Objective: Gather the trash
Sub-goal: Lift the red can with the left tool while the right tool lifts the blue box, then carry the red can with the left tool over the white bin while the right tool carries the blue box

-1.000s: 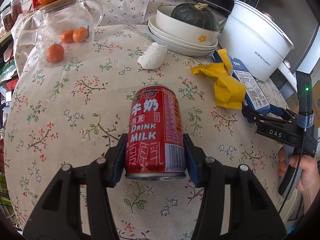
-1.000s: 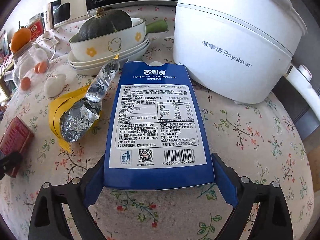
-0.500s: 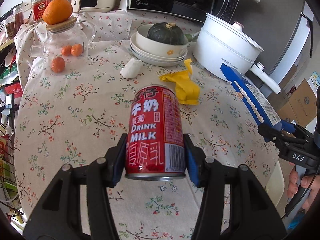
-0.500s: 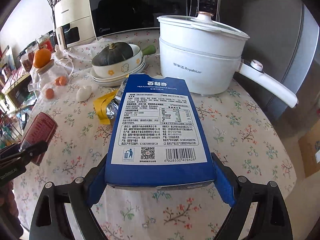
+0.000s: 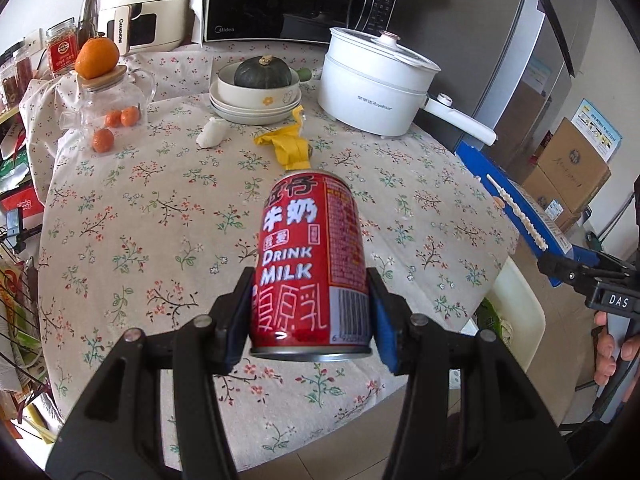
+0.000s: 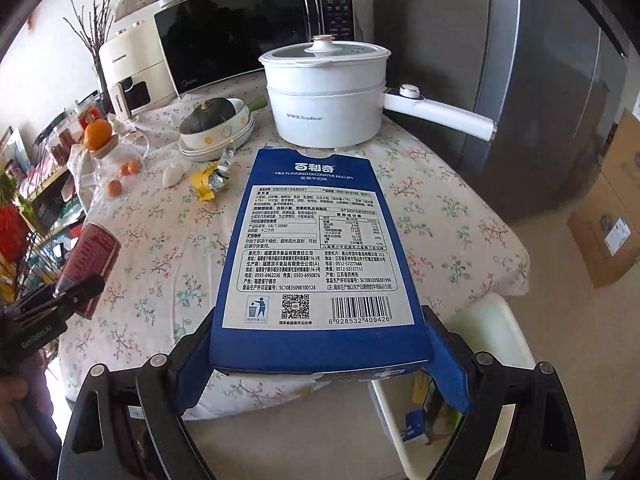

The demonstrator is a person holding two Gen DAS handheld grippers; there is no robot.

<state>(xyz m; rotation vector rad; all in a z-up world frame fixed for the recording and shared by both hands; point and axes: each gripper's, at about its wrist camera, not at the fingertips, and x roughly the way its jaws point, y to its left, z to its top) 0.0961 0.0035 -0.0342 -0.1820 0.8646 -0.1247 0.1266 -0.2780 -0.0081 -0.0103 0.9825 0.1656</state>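
Two claws, left (image 5: 310, 320) gripping can (image 5: 310, 264), right (image 6: 320, 364) gripping box (image 6: 316, 256).

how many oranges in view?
4. One large orange on the glass jar's lid, two small ones inside it, one on the tablecloth beside it. More may be hidden.

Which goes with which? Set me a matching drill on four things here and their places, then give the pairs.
Things:
1. red milk can
2. blue biscuit box
3. yellow wrapper
4. dark green squash

Places:
A. lying on the floral tablecloth
B. in the cream bowl on the stacked plates
C. clamped in the right hand-held gripper
D. clamped in the left hand-held gripper

Pairs: 1-D, 2-C, 3-A, 4-B
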